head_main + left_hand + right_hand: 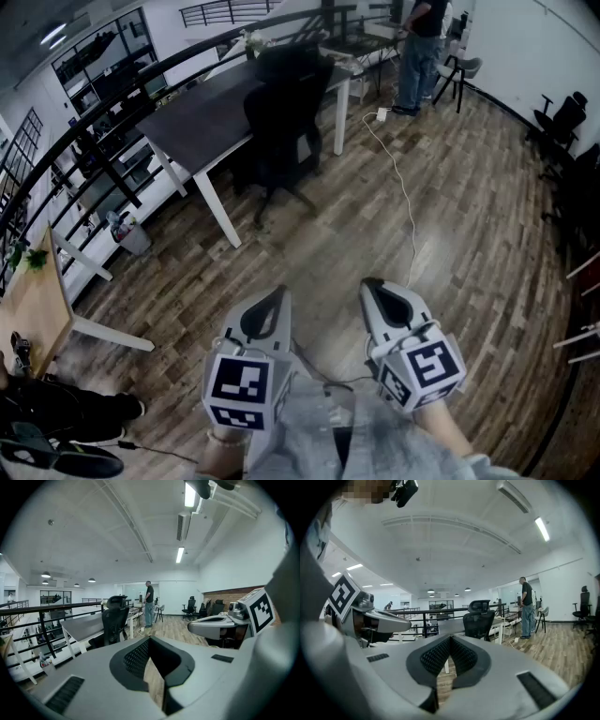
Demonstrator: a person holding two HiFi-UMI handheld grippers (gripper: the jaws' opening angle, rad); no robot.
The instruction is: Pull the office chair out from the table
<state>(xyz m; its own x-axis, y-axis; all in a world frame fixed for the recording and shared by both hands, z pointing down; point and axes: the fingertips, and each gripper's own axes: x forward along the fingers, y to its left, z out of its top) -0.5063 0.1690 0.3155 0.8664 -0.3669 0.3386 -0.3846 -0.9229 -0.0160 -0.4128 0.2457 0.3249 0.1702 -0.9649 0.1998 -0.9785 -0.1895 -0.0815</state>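
A black office chair (pixel 286 112) stands pushed in against the long dark grey table (pixel 197 117) on white legs, well ahead of me across the wood floor. My left gripper (pixel 277 294) and right gripper (pixel 373 284) hang side by side at the bottom of the head view, far short of the chair. Both are shut with nothing held. In the left gripper view, the chair (pixel 114 623) appears small beyond the shut left gripper (pixel 149 641). From the right gripper view, the chair (pixel 480 619) sits straight ahead past the shut right gripper (pixel 450 640).
A person (pixel 419 47) stands at the far end beside another chair. A white cable (pixel 398 178) snakes along the floor right of the chair. A black railing (pixel 103 122) runs behind the table. Black chairs (pixel 562 117) line the right wall; a wooden table (pixel 33 300) is at left.
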